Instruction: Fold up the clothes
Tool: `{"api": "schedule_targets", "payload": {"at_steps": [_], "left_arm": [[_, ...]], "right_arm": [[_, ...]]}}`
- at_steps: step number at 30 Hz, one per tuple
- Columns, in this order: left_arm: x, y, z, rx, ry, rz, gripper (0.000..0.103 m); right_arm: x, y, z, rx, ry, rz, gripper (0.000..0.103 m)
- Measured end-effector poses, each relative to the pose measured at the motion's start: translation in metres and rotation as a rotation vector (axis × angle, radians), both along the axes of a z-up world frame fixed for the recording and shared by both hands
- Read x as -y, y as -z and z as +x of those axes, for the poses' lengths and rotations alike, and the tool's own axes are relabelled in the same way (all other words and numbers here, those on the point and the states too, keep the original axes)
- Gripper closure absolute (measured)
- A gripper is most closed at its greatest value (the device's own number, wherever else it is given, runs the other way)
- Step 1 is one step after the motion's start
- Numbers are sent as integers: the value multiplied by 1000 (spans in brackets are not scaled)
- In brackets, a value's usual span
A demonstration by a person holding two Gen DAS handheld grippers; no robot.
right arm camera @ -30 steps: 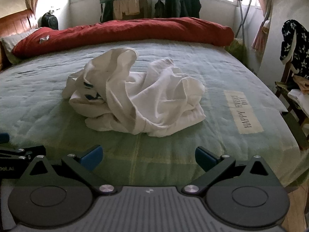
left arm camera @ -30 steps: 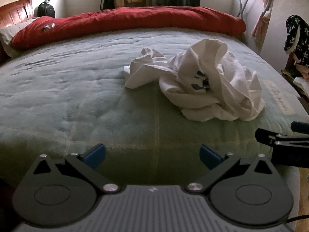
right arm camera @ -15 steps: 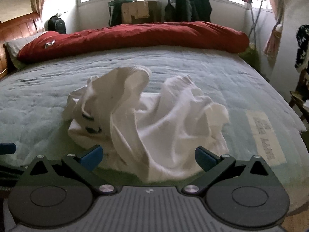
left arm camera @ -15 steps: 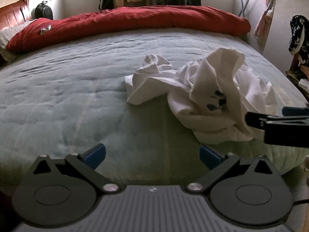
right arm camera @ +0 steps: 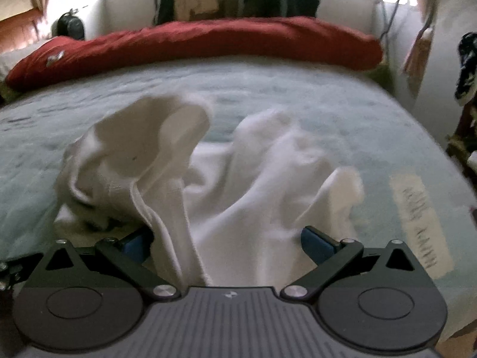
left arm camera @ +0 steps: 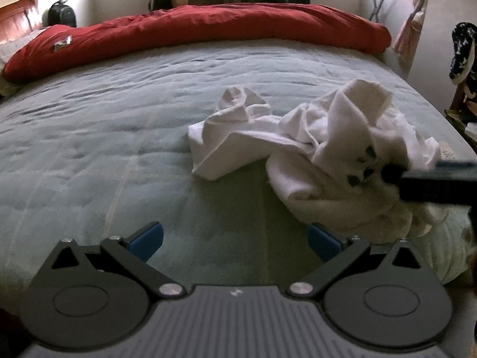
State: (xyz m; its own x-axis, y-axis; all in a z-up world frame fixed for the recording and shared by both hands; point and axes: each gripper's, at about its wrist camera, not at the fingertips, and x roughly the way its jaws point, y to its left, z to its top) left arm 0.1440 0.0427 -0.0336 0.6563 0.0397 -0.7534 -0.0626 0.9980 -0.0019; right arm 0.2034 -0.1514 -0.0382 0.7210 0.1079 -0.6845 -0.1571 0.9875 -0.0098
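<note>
Crumpled white cotton garment [left arm camera: 337, 152] is lying in a heap on the right half of the pale green quilted bed [left arm camera: 119, 137], toward its near edge. Dark markings on the cloth are showing in the left wrist view only, and they are too smeared to read.

Left tool [left arm camera: 235, 241] is hanging over bare quilt with its blue-padded fingers [left arm camera: 146, 240] spread wide, touching nothing; the garment is sitting ahead and to its right.

Right tool [right arm camera: 228, 243] is standing wide too, pushed into the near side of the heap. White folds are filling the gap between its fingers and covering most of the left blue pad [right arm camera: 134, 246]; whether the pads are pressing the cloth is impossible to tell. From the left wrist, the right tool [left arm camera: 432, 183] is showing only as a blurred dark bar cut off by the right edge, its tip against the garment.

Long red rolled duvet [right arm camera: 193, 47] is lying across the far end of the bed. A pale label with dark lettering [right arm camera: 420, 226] is appearing on the quilt in the right view only, blurred beyond reading.
</note>
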Motion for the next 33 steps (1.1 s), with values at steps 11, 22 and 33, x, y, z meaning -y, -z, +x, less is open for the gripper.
{"api": "schedule_targets", "payload": {"at_steps": [11, 22, 33], "left_arm": [[30, -15, 35, 45, 147, 4, 1], [45, 33, 77, -86, 371, -36, 1], [25, 59, 82, -40, 435, -155, 0]], "right_arm": [[51, -12, 38, 58, 137, -17, 0], [40, 10, 18, 4, -52, 31, 0], [32, 43, 24, -42, -105, 20, 0]]}}
